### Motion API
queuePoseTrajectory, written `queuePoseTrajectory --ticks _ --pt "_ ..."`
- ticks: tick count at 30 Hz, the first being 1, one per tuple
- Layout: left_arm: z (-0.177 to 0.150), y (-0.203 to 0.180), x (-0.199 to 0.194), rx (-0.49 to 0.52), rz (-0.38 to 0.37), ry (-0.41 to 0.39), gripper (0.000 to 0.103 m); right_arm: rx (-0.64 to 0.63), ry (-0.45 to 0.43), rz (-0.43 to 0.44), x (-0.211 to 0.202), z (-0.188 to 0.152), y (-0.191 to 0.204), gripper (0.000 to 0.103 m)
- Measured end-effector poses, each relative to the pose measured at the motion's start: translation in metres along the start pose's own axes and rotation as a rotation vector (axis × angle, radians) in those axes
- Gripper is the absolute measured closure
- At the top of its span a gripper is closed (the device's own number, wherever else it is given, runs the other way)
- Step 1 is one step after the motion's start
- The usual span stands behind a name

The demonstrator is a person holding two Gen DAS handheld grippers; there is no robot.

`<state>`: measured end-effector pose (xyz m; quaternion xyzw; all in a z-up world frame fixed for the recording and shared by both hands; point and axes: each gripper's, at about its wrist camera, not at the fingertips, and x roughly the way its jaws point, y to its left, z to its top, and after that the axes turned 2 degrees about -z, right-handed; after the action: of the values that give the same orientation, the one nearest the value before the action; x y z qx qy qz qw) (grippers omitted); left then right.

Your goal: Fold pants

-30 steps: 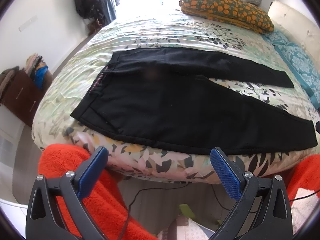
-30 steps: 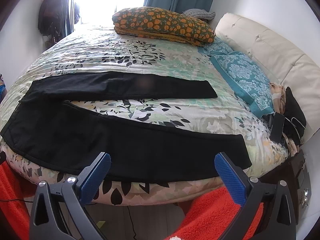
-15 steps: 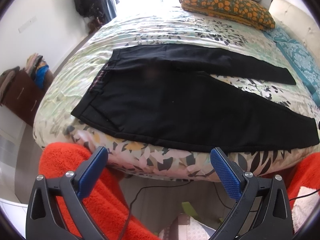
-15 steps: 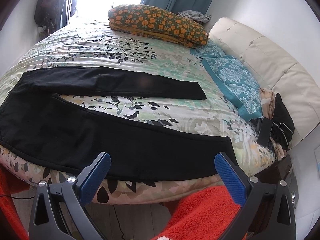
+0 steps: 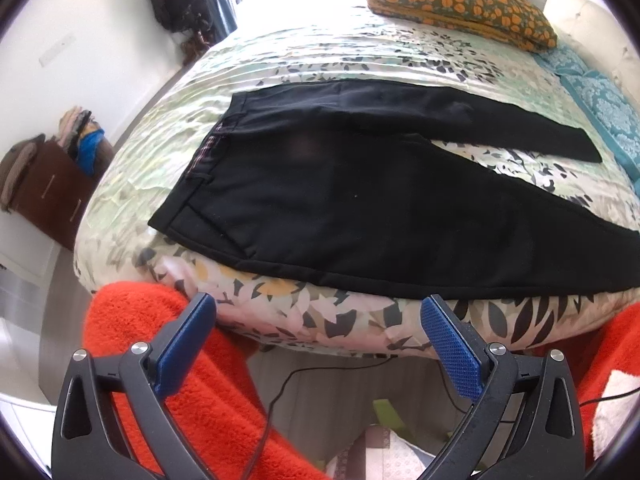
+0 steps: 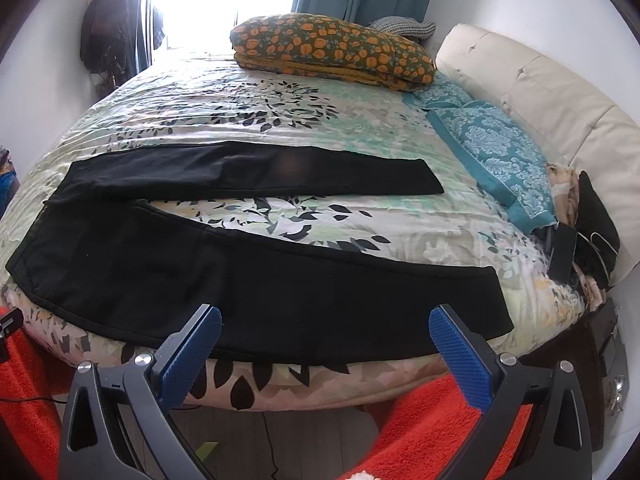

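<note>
Black pants [image 5: 344, 196] lie flat and spread on the floral bedspread [image 5: 320, 52], waistband to the left, the two legs splayed apart to the right. They also show in the right wrist view [image 6: 224, 276], with the near leg's hem at the right. My left gripper [image 5: 318, 338] is open and empty, in front of the bed edge below the waist end. My right gripper [image 6: 324, 344] is open and empty, just short of the near leg's lower edge.
An orange-patterned pillow [image 6: 332, 50] and teal pillows [image 6: 492, 152] lie at the far side by the cream headboard [image 6: 540, 96]. Dark items [image 6: 588, 224] sit at the bed's right edge. Red fuzzy fabric [image 5: 152, 364] is below both grippers. A cable [image 5: 304, 376] runs on the floor.
Both grippers have edged closer to the bed and the pants fill more of each view. Both stay open and the pants have not moved.
</note>
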<state>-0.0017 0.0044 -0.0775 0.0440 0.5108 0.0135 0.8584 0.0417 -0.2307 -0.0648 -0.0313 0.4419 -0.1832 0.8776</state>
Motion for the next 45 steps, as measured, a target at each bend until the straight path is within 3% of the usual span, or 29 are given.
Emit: queuePoseTrajectory --ticks 12,45 --pt "-0.001 0.003 0.001 -0.005 0.007 0.007 0.001 -0.040 0.004 0.134 -0.002 -0.006 0.021 0.000" --pt "-0.003 0.002 0.004 -0.007 0.017 0.029 0.001 -0.043 0.006 0.203 0.002 -0.009 0.027 0.000"
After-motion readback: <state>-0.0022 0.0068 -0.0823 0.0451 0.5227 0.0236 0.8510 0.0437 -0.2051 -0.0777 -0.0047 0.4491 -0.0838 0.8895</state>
